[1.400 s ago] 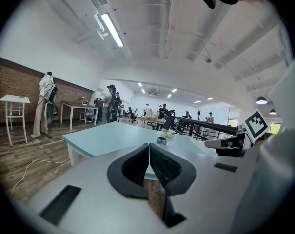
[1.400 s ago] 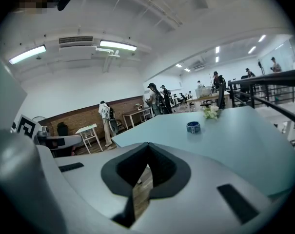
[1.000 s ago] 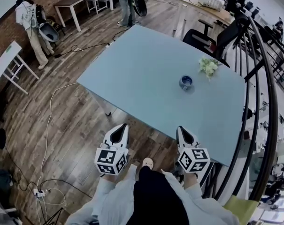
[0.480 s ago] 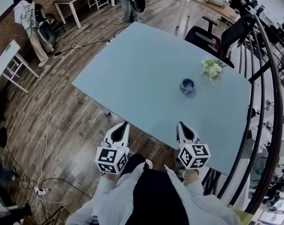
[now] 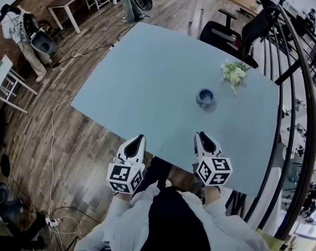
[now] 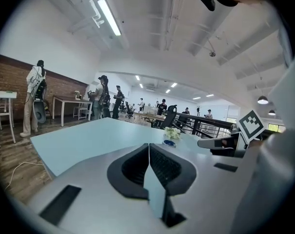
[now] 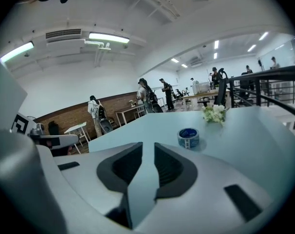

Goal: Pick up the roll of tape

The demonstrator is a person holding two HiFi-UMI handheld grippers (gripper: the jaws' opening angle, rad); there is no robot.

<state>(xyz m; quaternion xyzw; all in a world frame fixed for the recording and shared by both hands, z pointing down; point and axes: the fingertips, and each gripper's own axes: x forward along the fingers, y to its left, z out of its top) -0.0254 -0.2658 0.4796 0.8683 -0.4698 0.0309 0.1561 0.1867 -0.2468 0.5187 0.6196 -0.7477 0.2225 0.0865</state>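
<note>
The tape (image 5: 206, 97), a blue roll, lies flat on the table (image 5: 147, 82), toward its right side, with a small bunch of flowers (image 5: 233, 73) near it on the far side. The right gripper (image 5: 198, 136) hovers over the table's near edge, well short of the tape, its jaws opening to a narrow gap with nothing between them. The left gripper (image 5: 139, 138) hovers beside it, jaws together and empty.

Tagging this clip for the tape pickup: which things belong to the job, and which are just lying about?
Job: blue roll of tape; right gripper, jaws opening, nothing between them; pale blue table under the tape.
Lying about: bunch of white flowers; black office chair.
</note>
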